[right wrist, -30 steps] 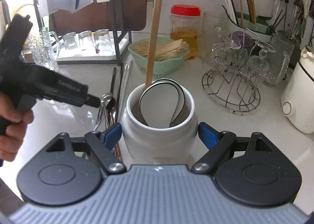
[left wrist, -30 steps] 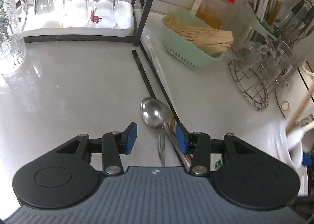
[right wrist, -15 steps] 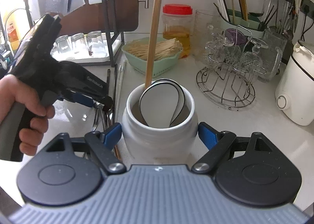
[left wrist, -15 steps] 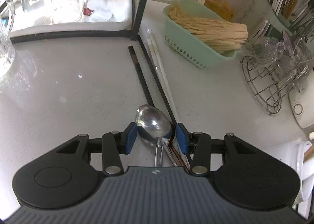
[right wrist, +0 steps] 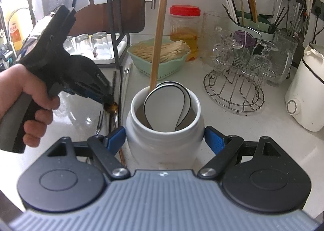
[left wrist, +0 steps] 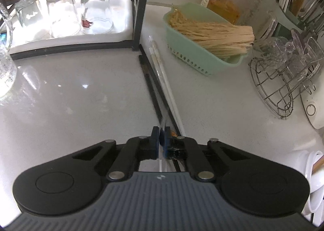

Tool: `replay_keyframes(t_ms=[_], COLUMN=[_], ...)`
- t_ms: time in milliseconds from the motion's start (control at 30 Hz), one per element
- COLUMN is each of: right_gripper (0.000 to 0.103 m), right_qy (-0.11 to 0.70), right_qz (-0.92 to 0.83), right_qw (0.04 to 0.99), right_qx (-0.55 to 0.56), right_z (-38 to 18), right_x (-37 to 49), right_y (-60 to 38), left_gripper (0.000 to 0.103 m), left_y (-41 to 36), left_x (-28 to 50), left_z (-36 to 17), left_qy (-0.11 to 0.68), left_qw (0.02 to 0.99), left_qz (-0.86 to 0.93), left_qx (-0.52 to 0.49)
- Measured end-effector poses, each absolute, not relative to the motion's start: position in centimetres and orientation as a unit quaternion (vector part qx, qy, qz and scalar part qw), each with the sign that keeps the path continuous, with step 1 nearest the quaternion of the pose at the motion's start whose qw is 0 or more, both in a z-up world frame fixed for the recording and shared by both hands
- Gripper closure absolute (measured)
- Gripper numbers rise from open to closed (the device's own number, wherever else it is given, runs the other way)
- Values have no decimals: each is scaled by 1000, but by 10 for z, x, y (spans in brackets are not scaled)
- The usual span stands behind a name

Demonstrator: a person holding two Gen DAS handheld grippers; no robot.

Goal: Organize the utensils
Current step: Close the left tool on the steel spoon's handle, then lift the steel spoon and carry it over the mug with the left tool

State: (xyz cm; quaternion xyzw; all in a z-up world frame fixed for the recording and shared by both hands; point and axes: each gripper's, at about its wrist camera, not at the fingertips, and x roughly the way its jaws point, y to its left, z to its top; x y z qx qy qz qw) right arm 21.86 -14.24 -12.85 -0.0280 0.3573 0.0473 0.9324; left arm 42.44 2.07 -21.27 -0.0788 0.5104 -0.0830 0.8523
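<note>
The left gripper (left wrist: 161,139) has its blue pads pinched almost together, with only a thin sliver of metal showing between them in the left wrist view; its own body hides most of what they grip. From the right wrist view a rounded, shiny spoon bowl (right wrist: 111,107) shows at the tips of the left gripper (right wrist: 107,100), lifted off the counter (left wrist: 70,99), so the jaws look clenched on the spoon, though its handle cannot be made out. Below it a fork (right wrist: 98,122) lies on the counter, partly hidden behind the right gripper (right wrist: 165,139). The right gripper's jaws stand either side of the white jar (right wrist: 164,131); the left pad seems to touch the jar's wall and the right pad looks just clear of it, so whether they squeeze it cannot be told. The jar holds one wooden handle (right wrist: 159,34) and two white spoons with dark rims (right wrist: 164,107), their lower parts sunk out of sight. On the counter lie two dark chopsticks (left wrist: 150,81) and two pale ones (left wrist: 162,71), running under the left gripper. Three upturned glasses (left wrist: 62,11) stand on a white tray (left wrist: 121,34), with a green basket (left wrist: 194,56) nearby.
</note>
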Motion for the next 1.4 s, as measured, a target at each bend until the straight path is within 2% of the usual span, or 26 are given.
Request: replay_keyframes(t_ms=[600,1400], right_gripper=[16,16], right_qy=[346,326], right_qz=[78,118], right_qw=[934,937], right_qx=[-36,-48], right_z=[-129,-132], right_x=[217,217], right_y=[-148,-154], left_gripper=[100,100], left_y=[21,-17], left_x=[367,294], left_z=[-142,-73], left_qy=[449,370], left_qw=[890,927], left_qz=[-50,-46], left_qx=[-59,-32])
